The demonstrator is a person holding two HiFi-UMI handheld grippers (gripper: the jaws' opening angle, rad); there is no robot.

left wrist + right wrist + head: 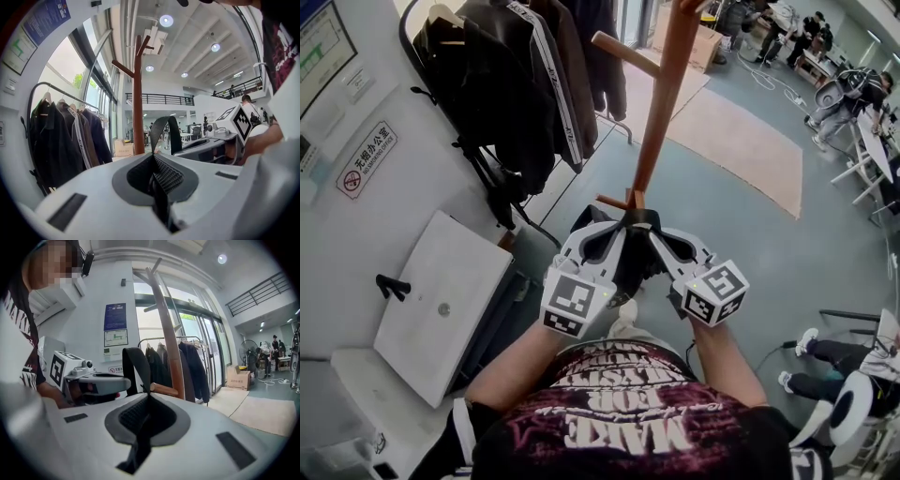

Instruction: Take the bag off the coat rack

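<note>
A brown wooden coat rack (661, 103) rises in front of me, with a short low peg (614, 201). The black bag (633, 270) hangs between my two grippers, mostly hidden by them. Its black strap (638, 219) arches just below that peg; I cannot tell if it touches the peg. My left gripper (615, 231) is shut on the strap (164, 133), webbing pinched at the jaws (157, 183). My right gripper (662, 232) is shut on the same strap (136, 369), close beside the peg (164, 390). The two grippers nearly touch.
A clothes rail with dark jackets (516, 84) stands at the left, close to the rack. A white flat box (441, 300) lies at the lower left. A beige mat (741, 141) is beyond the rack. Seated people (834, 361) and desks (862, 141) line the right side.
</note>
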